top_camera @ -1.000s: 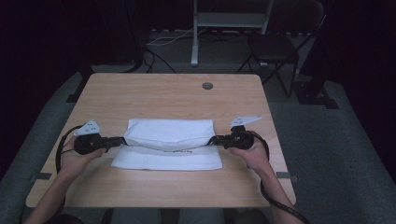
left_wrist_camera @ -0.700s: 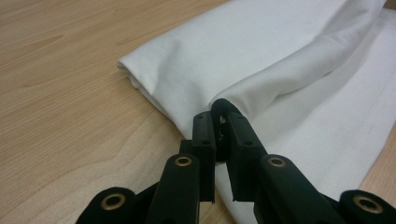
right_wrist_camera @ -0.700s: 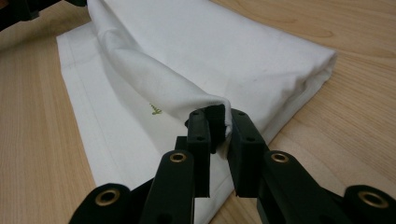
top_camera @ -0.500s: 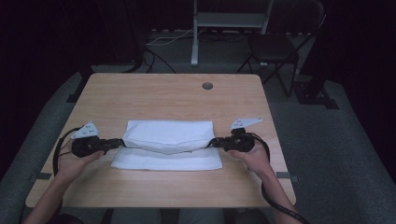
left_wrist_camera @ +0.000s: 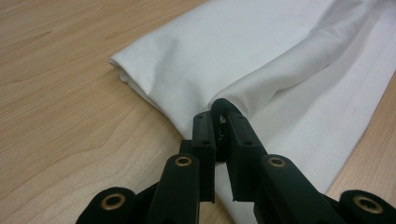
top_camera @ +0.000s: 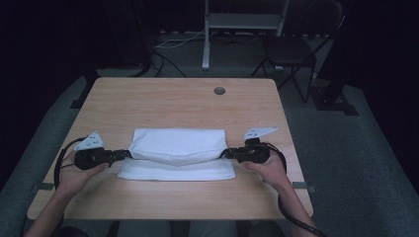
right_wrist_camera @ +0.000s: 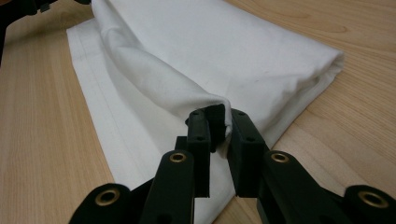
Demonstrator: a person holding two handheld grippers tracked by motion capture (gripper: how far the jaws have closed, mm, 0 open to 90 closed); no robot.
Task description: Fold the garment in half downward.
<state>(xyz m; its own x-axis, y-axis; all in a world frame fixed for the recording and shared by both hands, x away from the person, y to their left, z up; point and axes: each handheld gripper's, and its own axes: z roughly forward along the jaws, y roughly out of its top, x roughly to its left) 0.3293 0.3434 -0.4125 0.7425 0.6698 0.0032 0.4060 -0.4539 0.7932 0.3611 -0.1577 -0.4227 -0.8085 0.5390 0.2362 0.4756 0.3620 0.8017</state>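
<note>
**No readable text**

No lettering, label, brand, number or sign can be read anywhere. The white cloth (top_camera: 178, 150) is plain, the wooden table (top_camera: 173, 106) bears only its grain, and the black jaws in both gripper views carry no markings.

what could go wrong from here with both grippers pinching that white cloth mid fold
The left gripper and right gripper each pinch only a small bunch of the white cloth at their tips, so a corner might slip out. The raised layer sags in the middle, so the fold could land creased or crooked on the lower layer. Uneven pulling might drag the cloth across the table.
</note>
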